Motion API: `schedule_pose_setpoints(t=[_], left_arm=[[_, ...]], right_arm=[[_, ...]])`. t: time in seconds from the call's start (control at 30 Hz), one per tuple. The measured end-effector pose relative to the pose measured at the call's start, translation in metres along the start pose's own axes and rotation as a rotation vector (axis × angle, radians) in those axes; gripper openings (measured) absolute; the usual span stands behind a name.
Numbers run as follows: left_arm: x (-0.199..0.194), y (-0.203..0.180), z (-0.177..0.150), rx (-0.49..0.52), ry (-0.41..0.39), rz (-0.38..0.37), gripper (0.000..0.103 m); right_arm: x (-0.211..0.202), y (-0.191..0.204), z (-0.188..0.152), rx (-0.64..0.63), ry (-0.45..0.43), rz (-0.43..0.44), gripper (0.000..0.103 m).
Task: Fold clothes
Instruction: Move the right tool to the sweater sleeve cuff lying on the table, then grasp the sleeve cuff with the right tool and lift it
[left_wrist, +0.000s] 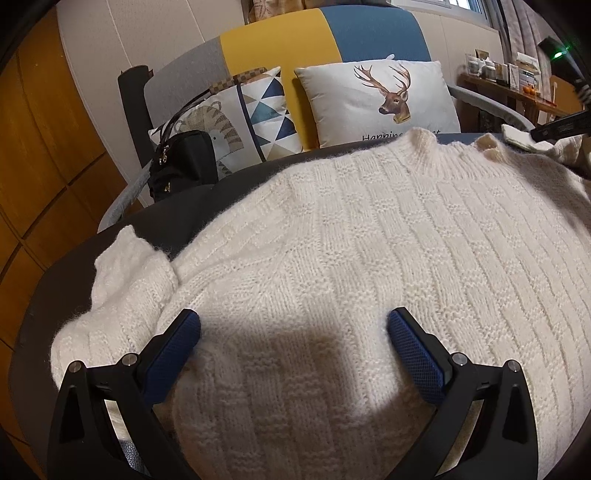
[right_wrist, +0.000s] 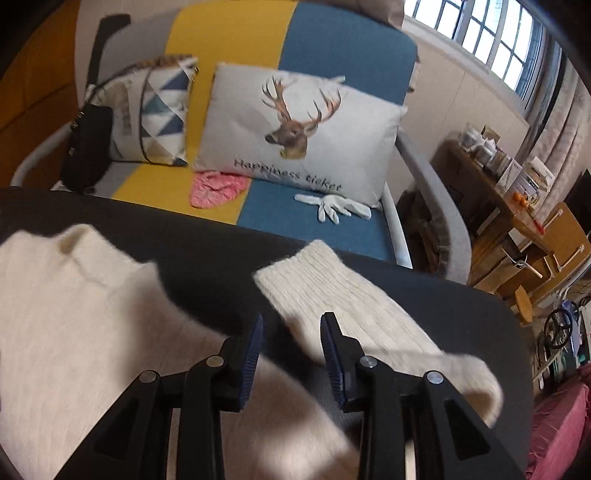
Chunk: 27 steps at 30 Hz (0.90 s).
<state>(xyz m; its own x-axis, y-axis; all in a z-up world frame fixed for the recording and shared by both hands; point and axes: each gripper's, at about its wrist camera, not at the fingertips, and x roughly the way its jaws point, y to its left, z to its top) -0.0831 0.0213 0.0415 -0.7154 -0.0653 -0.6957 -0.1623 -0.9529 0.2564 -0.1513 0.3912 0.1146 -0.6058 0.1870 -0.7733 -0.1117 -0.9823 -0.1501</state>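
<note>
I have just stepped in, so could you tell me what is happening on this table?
A person is folding a cream knit sweater spread on a dark table. The left gripper hovers over the sweater's body, jaws wide open and empty. The right gripper, also open, is at one sleeve, gripping nothing yet.

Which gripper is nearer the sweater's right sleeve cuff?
Right. The right gripper hovers open right beside the sleeve cuff, fingers straddling the sleeve's edge. The left gripper is open over the sweater body, far from that cuff.
</note>
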Motion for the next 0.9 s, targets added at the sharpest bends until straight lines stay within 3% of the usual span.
schedule_pose_setpoints(t=[0.27, 0.3, 0.37, 0.4, 0.5, 0.63, 0.9], left_arm=[[0.003, 0.003, -0.003, -0.020, -0.009, -0.017, 0.103], [0.003, 0.003, -0.003, -0.022, -0.009, -0.019, 0.103], [0.003, 0.004, -0.003, -0.024, -0.010, -0.022, 0.103], [0.003, 0.004, -0.003, -0.024, -0.010, -0.022, 0.103], [0.003, 0.004, -0.004, -0.023, -0.011, -0.022, 0.103], [0.004, 0.005, -0.003, -0.022, -0.011, -0.022, 0.103], [0.004, 0.004, -0.004, -0.017, -0.011, -0.016, 0.103]], right_arm=[[0.051, -0.003, 0.011, 0.032, 0.074, -0.014, 0.033], [0.050, -0.005, 0.011, 0.043, 0.070, -0.017, 0.029], [0.047, -0.009, 0.011, 0.065, 0.070, -0.036, 0.008], [0.045, -0.013, 0.011, 0.086, 0.070, -0.025, 0.007], [0.029, -0.041, 0.010, 0.231, 0.034, 0.052, 0.006], [-0.008, -0.096, 0.002, 0.430, -0.055, 0.085, 0.006], [-0.063, -0.195, -0.048, 0.592, -0.109, -0.035, 0.006]])
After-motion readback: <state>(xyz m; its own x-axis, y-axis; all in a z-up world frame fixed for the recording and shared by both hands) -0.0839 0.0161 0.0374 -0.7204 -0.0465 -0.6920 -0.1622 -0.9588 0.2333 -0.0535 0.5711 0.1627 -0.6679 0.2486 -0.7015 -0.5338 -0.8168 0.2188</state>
